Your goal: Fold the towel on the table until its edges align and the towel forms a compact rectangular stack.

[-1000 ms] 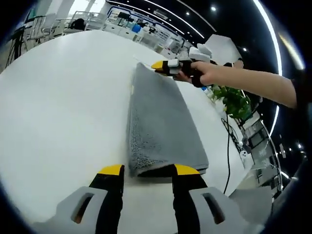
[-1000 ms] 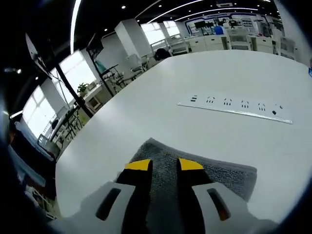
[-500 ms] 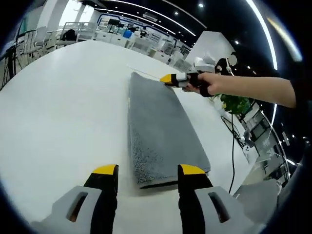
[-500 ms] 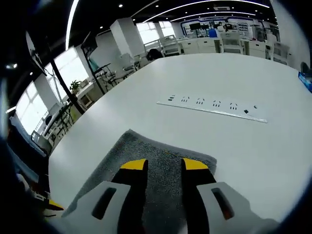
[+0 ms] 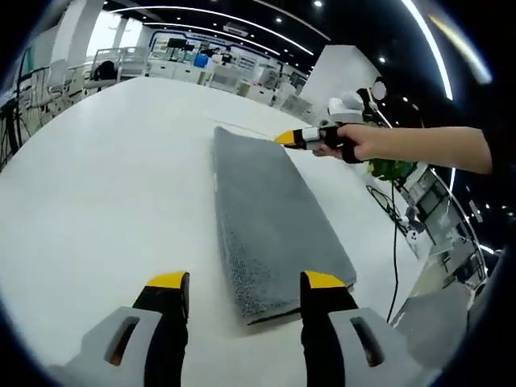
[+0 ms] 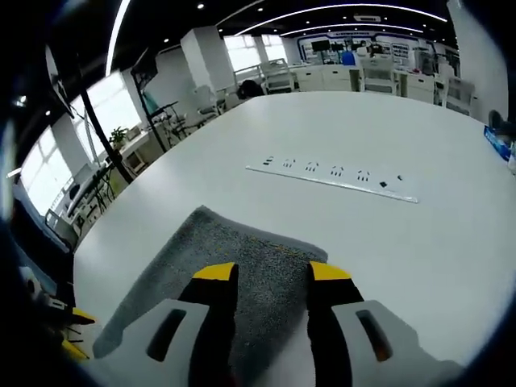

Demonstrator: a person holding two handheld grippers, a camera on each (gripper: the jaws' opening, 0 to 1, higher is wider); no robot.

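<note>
The folded grey towel (image 5: 270, 222) lies on the white desk (image 5: 105, 177), left gripper (image 5: 246, 282) and right gripper (image 6: 270, 274) jaws wide at its opposite ends, no writing legible.

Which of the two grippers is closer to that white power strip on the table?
Right. The right gripper is over the towel end nearest the power strip; the left gripper is at the towel's opposite end.

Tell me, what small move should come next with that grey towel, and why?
Probably bring the left gripper down onto the near short end of the folded grey towel and close on it. Both grippers are open and hold nothing, and the towel lies flat as one long strip on the white table, so another fold, end to end, seems needed.
</note>
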